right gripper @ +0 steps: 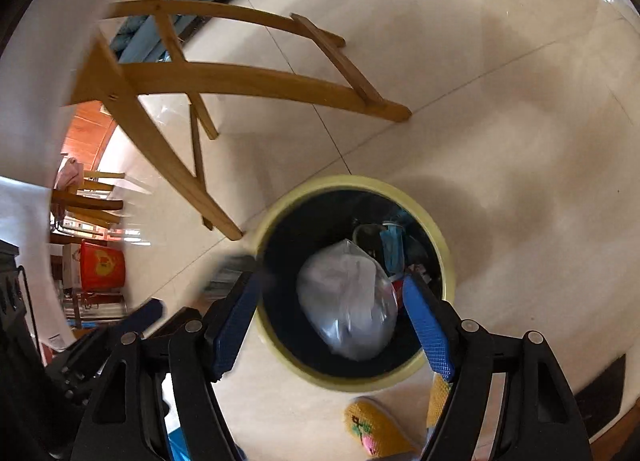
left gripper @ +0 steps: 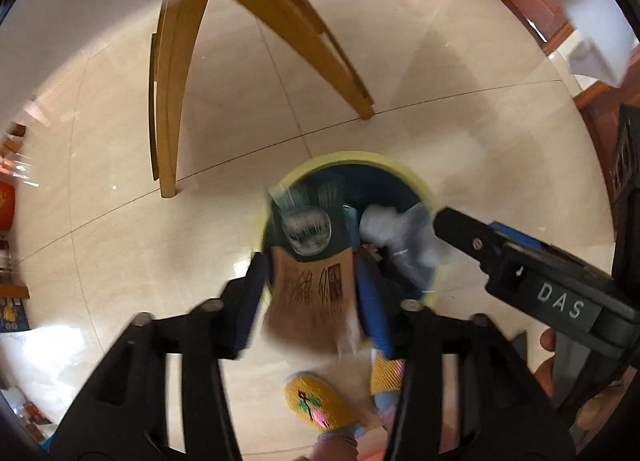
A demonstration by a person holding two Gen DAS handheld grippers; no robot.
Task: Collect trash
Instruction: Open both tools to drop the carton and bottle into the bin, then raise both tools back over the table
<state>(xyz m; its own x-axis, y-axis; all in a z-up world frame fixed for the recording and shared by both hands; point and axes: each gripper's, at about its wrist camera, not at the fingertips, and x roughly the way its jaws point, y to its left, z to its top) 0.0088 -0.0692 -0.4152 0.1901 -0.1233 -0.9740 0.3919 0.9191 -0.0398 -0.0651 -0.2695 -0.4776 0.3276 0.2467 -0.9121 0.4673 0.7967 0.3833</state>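
Blue-padded and black-framed, your left gripper [left gripper: 312, 281] has its jaws spread, with a brown paper packet with a clear plastic window [left gripper: 310, 261] between them; motion blur hides whether the pads touch it. It hangs over the round yellow-rimmed bin with a dark liner [left gripper: 400, 165]. Only your left view shows this packet, and the right gripper's black finger reaching in from the side. Your right gripper [right gripper: 336, 325] has its jaws wide apart around nothing, above the same bin; only this view shows the clear plastic bag of white waste [right gripper: 348, 301] in full, below the gripper over the bin's opening. Yellow knitted slippers [right gripper: 372, 429] stand on the pale tiled floor [right gripper: 500, 121] just beside the bin, near wooden table legs [right gripper: 256, 81].
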